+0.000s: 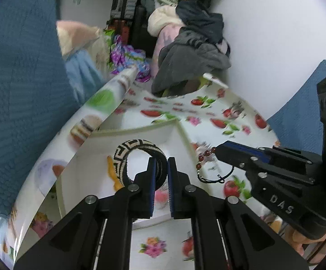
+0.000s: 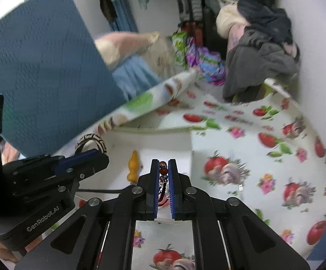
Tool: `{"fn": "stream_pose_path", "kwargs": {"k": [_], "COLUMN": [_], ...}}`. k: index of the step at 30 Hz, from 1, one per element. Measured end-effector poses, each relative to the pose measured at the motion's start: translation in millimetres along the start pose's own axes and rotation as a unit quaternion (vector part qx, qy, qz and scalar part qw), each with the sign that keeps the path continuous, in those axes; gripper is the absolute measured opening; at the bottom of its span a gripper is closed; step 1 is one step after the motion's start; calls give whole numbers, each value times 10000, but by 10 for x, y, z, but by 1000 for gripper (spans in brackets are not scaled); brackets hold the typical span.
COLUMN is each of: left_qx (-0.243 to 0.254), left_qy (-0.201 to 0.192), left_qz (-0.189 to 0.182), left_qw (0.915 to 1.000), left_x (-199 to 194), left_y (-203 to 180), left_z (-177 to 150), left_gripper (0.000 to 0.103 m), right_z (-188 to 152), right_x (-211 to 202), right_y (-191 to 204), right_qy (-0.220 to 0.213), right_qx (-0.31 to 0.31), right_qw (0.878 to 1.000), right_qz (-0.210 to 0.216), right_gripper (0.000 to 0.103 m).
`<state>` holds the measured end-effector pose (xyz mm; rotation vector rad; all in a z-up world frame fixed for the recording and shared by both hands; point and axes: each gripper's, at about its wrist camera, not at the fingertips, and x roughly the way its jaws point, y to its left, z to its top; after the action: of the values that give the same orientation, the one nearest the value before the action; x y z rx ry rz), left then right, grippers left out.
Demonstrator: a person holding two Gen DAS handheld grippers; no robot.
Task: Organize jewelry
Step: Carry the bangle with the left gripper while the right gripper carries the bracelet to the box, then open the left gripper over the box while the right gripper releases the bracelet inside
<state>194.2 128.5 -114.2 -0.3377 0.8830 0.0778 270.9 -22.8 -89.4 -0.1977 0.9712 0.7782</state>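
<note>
My left gripper point(image 1: 162, 164) is shut on a wide black-and-cream patterned bangle point(image 1: 126, 155), which stands up over the open white box point(image 1: 174, 132). The same bangle point(image 2: 92, 140) shows in the right wrist view, held by the left gripper point(image 2: 99, 155). My right gripper point(image 2: 163, 165) is shut on a bracelet of dark red beads point(image 2: 163, 171) on a black cord. From the left wrist view that bead bracelet point(image 1: 204, 155) hangs off the right gripper point(image 1: 218, 149), its cord looping down. A yellow-orange piece point(image 2: 133, 165) lies in the box; it shows beside the bangle as the orange piece point(image 1: 112, 172).
The table carries a white cloth printed with tomatoes and flowers point(image 2: 264, 157). The box's printed lid point(image 2: 144, 101) stands raised at the back. A blue quilted cover point(image 2: 39, 72) fills the left, a pile of clothes point(image 2: 259, 51) the far right by the wall.
</note>
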Motion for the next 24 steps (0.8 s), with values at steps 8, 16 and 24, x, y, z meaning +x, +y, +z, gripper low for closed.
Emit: {"fn": "stream_pose_path", "kwargs": {"k": [8,16,24], "left_qx": [-223,-283,-174], "left_qy": [288,422,27], "left_qz": [20,94,248], "left_qw": [9993,9987,9995], "left_x": [256,291,49], "left_y": [322,364,257], "left_z": [-309,-359,-271], "left_gripper": [9,19,56], "right_z": [-235,-268,-80], "right_x": [554,614,112], "right_y": [160,147,17], "right_qy": [430,461,-198], "right_qx": [-25,-102,-191], "right_qw": [9991,9988,9994], "right_qz": [25,95,217], "right_gripper": [6,10,28]}}
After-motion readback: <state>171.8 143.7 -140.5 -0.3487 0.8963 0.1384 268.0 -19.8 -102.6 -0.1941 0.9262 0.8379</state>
